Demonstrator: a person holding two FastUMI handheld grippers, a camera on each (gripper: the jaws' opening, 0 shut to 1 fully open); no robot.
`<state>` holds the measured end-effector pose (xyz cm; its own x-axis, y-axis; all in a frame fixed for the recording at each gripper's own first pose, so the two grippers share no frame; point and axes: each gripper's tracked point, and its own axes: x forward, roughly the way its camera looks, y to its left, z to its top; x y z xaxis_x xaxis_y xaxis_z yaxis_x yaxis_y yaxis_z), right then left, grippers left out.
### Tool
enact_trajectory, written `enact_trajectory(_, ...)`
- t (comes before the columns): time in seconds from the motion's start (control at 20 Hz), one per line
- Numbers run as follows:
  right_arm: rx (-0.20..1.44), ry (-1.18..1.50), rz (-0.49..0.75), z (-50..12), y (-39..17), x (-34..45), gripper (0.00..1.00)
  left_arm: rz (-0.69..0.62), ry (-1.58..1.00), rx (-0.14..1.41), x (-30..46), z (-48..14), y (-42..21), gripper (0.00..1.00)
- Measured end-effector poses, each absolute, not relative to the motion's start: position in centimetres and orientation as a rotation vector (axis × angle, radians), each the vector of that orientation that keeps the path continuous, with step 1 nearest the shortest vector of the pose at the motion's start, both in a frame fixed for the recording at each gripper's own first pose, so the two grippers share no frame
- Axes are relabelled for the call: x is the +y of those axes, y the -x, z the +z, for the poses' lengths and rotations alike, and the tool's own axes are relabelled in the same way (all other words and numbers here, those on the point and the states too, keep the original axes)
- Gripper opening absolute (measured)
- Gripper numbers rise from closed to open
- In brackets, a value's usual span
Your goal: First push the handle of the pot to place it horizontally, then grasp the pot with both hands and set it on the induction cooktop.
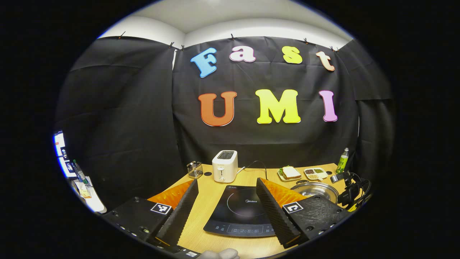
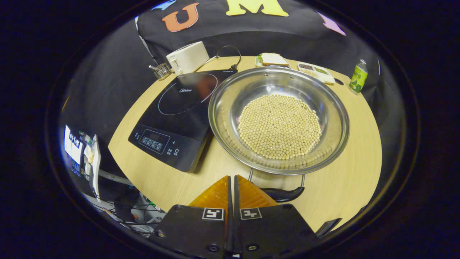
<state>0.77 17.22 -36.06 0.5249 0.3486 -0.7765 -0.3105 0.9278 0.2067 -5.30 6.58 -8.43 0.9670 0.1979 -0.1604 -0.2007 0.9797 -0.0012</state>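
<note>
The wide, shallow stainless-steel pot (image 2: 278, 122), its bottom covered with pale round beans (image 2: 279, 126), sits on the light wooden desk (image 2: 354, 169) just to the right of the flat black induction cooktop (image 2: 179, 115), its rim close against the cooktop's edge. Its near handle (image 2: 282, 192), a wire loop with a dark grip, points toward me and looks to lie flat on the desk already. So I judge the first step, levelling the handle, is in hand or close to finished; the pot is not yet on the cooktop.

My right tool (image 2: 233, 185) is clenched, fingers together with nothing between them, their tips just beside the dark grip on its left. I cannot tell whether they touch it. My left tool (image 1: 226, 201) is released, fingers wide apart and holding nothing, raised over the near edge of the cooktop, with the pot (image 1: 316, 190) off to its right.

Next, I think, comes the two-handed lift. My right tool must open and close on the near handle or rim. My left must cross to the pot's far side, where I cannot make out a second handle. The beans are loose, so the pot should be kept level as it goes up.

Farther back stand a cream toaster (image 2: 187, 57), a sandwich on a plate (image 2: 272, 59) and a green bottle (image 2: 357, 77).
</note>
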Motion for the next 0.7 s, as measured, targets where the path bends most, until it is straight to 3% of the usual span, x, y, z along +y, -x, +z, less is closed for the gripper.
enact_trajectory(0.7,0.946,-0.047,0.33,-36.5,-0.7,13.0,0.04,0.148,0.015,0.15,4.2,-7.9,4.5,0.97)
